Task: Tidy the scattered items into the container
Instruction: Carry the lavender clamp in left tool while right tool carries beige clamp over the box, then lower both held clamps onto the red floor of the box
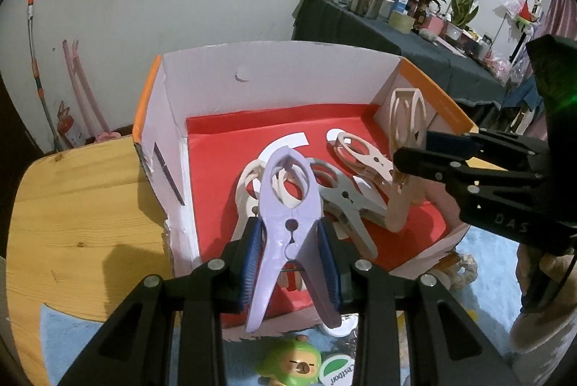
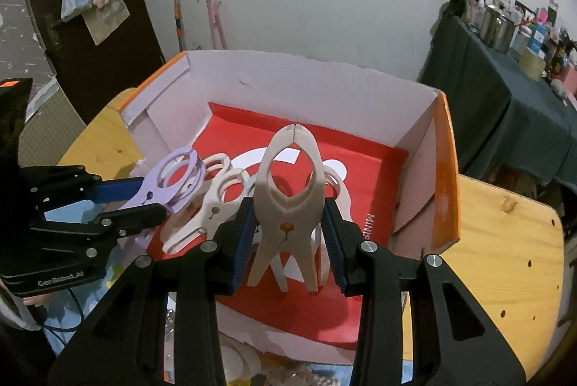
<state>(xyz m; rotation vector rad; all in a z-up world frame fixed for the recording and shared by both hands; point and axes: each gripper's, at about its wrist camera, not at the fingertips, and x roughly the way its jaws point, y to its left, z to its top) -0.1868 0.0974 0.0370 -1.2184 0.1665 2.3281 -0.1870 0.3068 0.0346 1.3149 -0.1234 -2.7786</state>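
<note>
My left gripper (image 1: 290, 243) is shut on a large lilac clothes peg (image 1: 288, 205), held over the near edge of the open cardboard box (image 1: 169, 133) with the red floor. That same lilac clothes peg (image 2: 173, 182) shows at the left in the right wrist view, in the left gripper (image 2: 144, 196). My right gripper (image 2: 288, 231) is shut on a beige clothes peg (image 2: 288, 191), also above the box. In the left wrist view the beige clothes peg (image 1: 405, 148) hangs upright at the box's right side in the right gripper (image 1: 411, 151). Several pale pegs (image 1: 346, 191) lie on the box floor.
The box stands on a wooden table (image 1: 72, 205). A green plush toy (image 1: 292, 362) and a round sticker lie on a blue cloth before the box. A dark-draped side table (image 1: 396, 36) crowded with bottles stands at the back right. A door (image 2: 72, 25) is at the far left.
</note>
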